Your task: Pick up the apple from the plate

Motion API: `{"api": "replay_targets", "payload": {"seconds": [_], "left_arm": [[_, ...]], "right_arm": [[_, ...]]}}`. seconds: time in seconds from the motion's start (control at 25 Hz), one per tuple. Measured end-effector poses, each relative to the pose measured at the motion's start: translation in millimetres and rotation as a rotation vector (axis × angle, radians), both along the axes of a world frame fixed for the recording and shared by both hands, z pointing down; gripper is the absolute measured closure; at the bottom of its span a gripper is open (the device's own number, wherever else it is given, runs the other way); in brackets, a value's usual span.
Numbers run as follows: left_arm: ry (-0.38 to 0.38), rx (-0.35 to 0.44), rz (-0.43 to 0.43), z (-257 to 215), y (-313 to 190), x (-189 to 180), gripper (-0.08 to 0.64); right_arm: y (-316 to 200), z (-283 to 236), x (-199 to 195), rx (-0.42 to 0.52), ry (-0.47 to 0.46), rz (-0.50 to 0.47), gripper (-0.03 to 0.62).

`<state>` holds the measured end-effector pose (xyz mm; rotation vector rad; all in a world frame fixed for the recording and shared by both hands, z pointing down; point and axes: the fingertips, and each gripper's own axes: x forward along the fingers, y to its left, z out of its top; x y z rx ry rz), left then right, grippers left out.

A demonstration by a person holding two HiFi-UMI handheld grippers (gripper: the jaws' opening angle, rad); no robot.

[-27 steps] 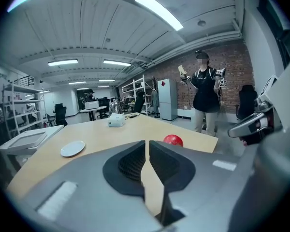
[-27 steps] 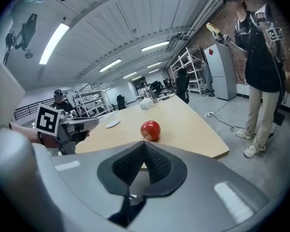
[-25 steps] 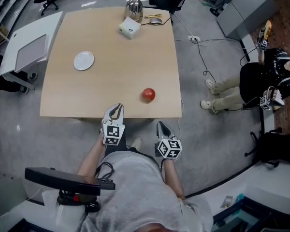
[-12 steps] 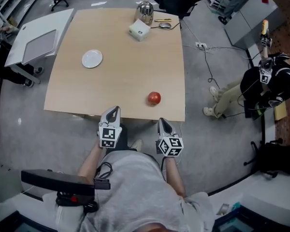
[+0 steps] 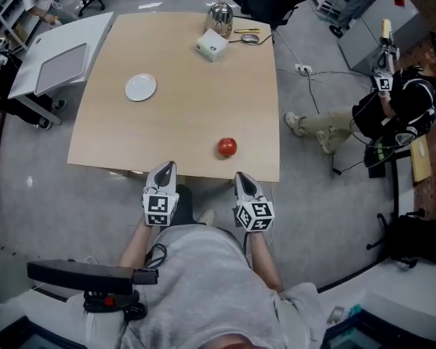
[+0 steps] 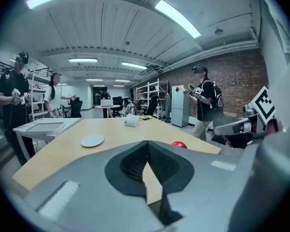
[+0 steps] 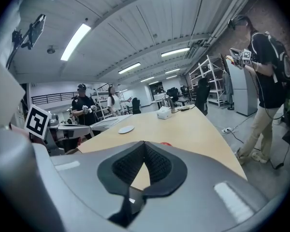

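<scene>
With your left gripper (image 5: 165, 170) and right gripper (image 5: 243, 180) both clamped shut and empty, you risk nudging the apple (image 5: 227, 147), on the bare table (image 5: 189, 71) at the right one's 11 o'clock, off the near edge.

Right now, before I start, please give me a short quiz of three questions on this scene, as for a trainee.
1. True or false: the apple lies on the white plate.
2. The left tool is: A) wide open; B) shut, with nothing between its jaws; C) shut on the apple.
3. Which tool is nearer to the apple?

Key
1. False: the apple lies on the bare table, well apart from the empty plate.
2. B.
3. The right tool.
</scene>
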<state>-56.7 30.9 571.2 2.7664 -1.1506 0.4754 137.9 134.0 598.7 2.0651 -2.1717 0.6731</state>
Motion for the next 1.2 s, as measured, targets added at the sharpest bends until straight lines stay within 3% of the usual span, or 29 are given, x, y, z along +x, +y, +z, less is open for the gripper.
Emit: {"api": "replay_targets", "payload": {"seconds": [1.2], "left_arm": [[0.006,0.009,0.02,-5.3,4.9,3.4,0.541]], "right_arm": [[-6.3,-4.0,1.2,0.005,0.04,-0.015,0.586]]}}
